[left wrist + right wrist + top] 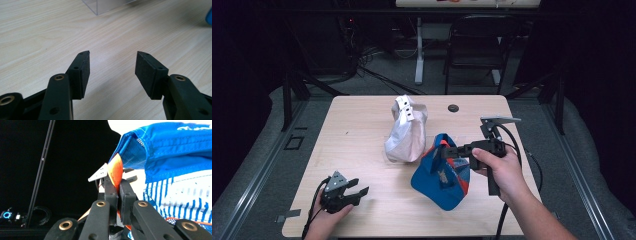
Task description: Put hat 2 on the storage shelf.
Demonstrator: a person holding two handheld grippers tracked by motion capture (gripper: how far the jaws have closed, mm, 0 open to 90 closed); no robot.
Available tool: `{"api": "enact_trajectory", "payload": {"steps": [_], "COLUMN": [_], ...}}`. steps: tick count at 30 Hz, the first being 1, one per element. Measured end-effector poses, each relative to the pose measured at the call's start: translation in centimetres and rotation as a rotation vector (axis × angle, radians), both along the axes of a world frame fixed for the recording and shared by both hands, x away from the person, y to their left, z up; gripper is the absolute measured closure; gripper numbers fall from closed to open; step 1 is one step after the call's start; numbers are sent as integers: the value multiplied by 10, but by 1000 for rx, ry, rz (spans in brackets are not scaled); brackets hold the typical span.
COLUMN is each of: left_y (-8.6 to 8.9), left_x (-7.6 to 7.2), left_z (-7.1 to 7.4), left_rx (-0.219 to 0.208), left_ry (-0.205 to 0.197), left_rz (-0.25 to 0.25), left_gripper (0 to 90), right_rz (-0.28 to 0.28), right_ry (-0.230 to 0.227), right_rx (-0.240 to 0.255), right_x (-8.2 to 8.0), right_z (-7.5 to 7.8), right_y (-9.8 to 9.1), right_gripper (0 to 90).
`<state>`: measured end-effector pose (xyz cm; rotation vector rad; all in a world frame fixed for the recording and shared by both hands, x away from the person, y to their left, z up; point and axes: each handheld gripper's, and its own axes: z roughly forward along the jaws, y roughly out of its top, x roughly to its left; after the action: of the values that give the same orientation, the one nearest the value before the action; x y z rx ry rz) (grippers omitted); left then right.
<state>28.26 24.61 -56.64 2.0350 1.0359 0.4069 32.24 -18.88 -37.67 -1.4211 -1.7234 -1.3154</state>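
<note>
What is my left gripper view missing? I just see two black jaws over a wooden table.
Observer: In the high view, your right gripper is holding up a blue bag.
Operator: How is it holding it?
Observer: The right gripper view shows the jaws pinched shut on the bag's orange strap.
Operator: Is anything else on the table?
Observer: Yes, a white cap sits just behind the blue bag, near the middle of the table.
Operator: And where is my left gripper?
Observer: The left gripper rests by the table's near left corner, jaws apart and holding nothing.
</note>
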Motion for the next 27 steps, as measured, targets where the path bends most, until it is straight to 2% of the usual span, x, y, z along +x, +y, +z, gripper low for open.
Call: {"api": "enact_trajectory", "payload": {"steps": [3,6,7,10,13,19,23,27], "left_y": [-3,-12,-12,-31,-51,-98,-127,-150], "left_x": [-2,-5,-5,-11,-16,-23,-21,-16], "left_z": [4,10,10,25,40,71,78,81], "left_rx": [-9,0,0,-10,-2,-25,-7,-23], "left_ry": [-3,-51,-51,-124,-160,-225,-247,-255], "left_rz": [-1,4,4,-63,-137,-237,-282,-309], "left_gripper": [473,479,478,473,460,453,482,504], "right_rz": [-19,-40,-40,-57,-63,-69,-82,-99], "right_ry": [-3,-1,-1,4,1,-17,-20,-27], "right_rx": [13,28,28,51,57,58,58,62], "right_x": [2,5,5,9,12,14,14,14], "right_z": [6,11,11,17,22,33,38,44], "right_y": [-5,-10,-10,-14,-13,-13,-19,-26], "right_gripper": [871,871,871,871,871,871,871,870]}}
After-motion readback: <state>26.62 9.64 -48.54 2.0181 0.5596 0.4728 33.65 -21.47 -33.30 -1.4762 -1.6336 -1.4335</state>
